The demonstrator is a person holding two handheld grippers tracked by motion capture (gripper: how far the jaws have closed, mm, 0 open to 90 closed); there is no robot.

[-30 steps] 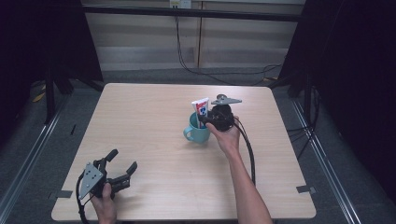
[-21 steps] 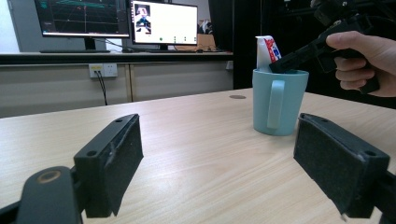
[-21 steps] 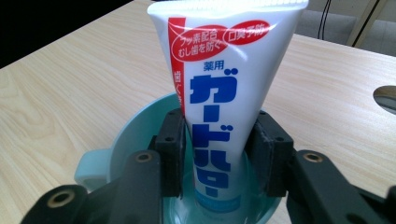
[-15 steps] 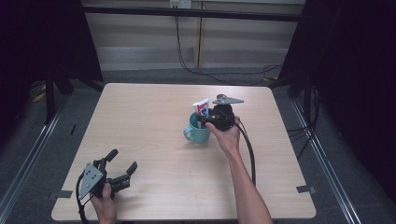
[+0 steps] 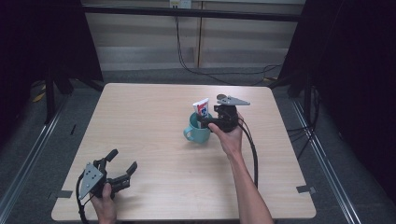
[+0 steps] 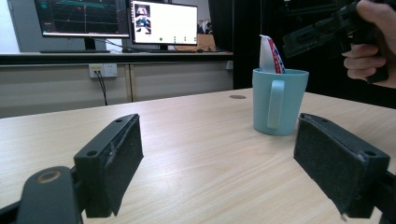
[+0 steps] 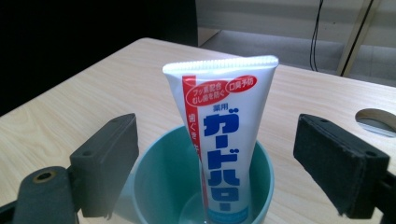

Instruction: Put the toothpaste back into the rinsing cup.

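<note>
Nearest to us, at the front left corner of the wooden table (image 5: 154, 112), our left gripper (image 5: 122, 169) sat low over the tabletop in our left hand (image 5: 105, 205), its jaws spread wide with nothing between them. In the left gripper view those two black pads framed bare wood, and the teal mug (image 6: 278, 100) stood well beyond them, handle turned toward that camera.

Farther out, right of the table's middle, the mug (image 5: 200, 129) stood upright with a white toothpaste tube (image 5: 201, 108) standing in it, crimped end up and leaning against the rim. Our right gripper (image 5: 208, 120) hovered just over the mug, held in our right hand (image 5: 229, 135), with its cable (image 5: 252, 149) trailing back along our forearm. In the right gripper view its jaws were parted, one on either side of the tube (image 7: 224, 140), and neither pad touched it; the tube's red and blue lettering faced that camera, and its lower end rested inside the mug (image 7: 159, 186).

Beyond the mug we saw a round hole (image 7: 377, 120) in the tabletop, and past the far edge, two monitors (image 6: 116, 21) on a counter.
</note>
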